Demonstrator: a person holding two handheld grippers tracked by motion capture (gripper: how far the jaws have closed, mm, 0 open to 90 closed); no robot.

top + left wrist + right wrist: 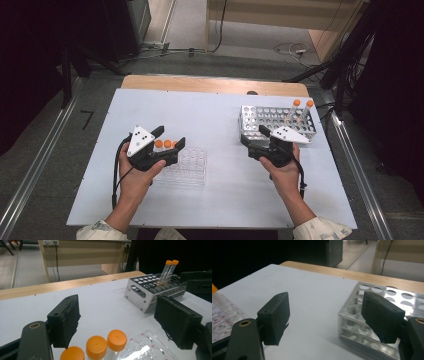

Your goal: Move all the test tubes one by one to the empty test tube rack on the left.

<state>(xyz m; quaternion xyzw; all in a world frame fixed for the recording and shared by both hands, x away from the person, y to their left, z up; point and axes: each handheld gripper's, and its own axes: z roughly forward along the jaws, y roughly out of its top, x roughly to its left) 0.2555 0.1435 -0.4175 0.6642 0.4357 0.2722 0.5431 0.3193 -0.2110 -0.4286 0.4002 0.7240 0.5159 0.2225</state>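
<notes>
**Orange-capped tubes in the clear rack, both grippers spread**

Three clear plastic tubes with orange screw caps (116, 340) stand upright in a row at one end of the transparent plastic tube rack (190, 167), just below and between the tips of the left gripper (170, 137). Its black jaws stand wide apart with nothing pressed between them; the caps sit low in the gap, touching neither pad. The rest of the clear rack, its round wells unfilled, stretches away on the side of the right-hand jaw in the left gripper view.

Well apart across the white table top (215, 120), the right gripper (252, 136) is also spread, gripping nothing. Its tips sit just beside the near corner of the perforated shiny metal tube rack (272, 120), with one jaw in front of the rack's wall. Two more orange-capped tubes (300, 110) lean in the far end of that metal rack, beyond the right gripper.
</notes>
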